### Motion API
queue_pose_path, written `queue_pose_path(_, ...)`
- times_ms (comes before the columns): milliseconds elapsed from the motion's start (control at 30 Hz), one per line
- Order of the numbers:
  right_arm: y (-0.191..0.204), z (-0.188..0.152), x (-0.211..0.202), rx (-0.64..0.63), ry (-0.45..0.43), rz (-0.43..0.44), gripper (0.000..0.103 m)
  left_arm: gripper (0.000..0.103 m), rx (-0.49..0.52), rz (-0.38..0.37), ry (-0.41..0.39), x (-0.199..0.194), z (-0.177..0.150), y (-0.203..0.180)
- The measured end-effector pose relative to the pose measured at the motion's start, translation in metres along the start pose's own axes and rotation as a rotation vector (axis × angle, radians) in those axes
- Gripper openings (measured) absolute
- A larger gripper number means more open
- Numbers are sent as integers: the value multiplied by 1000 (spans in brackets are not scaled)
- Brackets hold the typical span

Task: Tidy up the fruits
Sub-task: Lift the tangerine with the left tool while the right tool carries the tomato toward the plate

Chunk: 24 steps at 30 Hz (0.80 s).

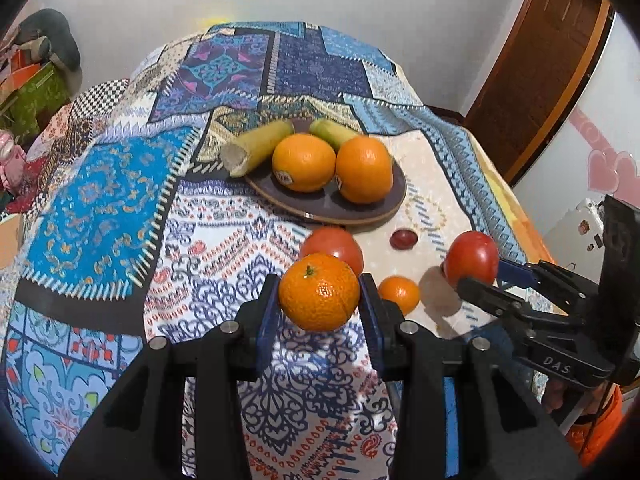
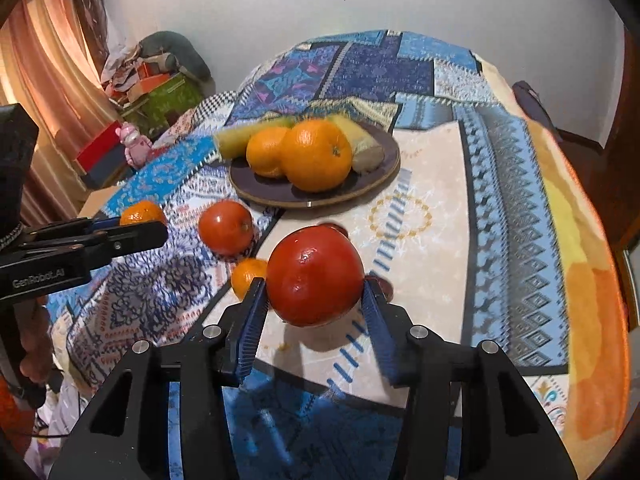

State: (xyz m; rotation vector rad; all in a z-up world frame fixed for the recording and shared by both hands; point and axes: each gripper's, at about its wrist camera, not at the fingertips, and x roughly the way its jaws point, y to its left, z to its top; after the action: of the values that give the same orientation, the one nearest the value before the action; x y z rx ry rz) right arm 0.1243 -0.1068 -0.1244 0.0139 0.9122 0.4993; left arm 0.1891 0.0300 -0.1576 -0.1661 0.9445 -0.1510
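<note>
My left gripper [image 1: 320, 300] is shut on a mandarin [image 1: 319, 297], which hangs above the patterned tablecloth. To its right, my right gripper [image 1: 476, 276] is shut on a red tomato [image 1: 472, 258]; the right wrist view shows that tomato [image 2: 314, 276] pressed between the blue pads [image 2: 252, 312]. A dark round plate [image 1: 288, 200] farther back carries two oranges [image 1: 304, 162] and two yellow-green long fruits [image 1: 260, 146]. On the cloth lie a second tomato [image 1: 332, 246], a small mandarin [image 1: 399, 294] and a small dark red fruit [image 1: 404, 239].
A patchwork cloth [image 1: 120, 200] covers the whole table, whose edge curves away on the right. Boxes and clutter [image 2: 160, 96] and a pink toy figure [image 2: 134, 146] stand off to the left. A wooden door [image 1: 540, 80] is at the right.
</note>
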Motion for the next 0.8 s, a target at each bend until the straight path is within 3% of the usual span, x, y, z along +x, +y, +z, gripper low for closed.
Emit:
queue_pose_path(433, 0, 48, -5, -31, -95, 0, 45, 38, 25, 28, -79, -3, 47, -2)
queue_pose_path(800, -5, 99, 21, -68, -132, -3, 45, 38, 32, 59, -128, 15, 103, 3)
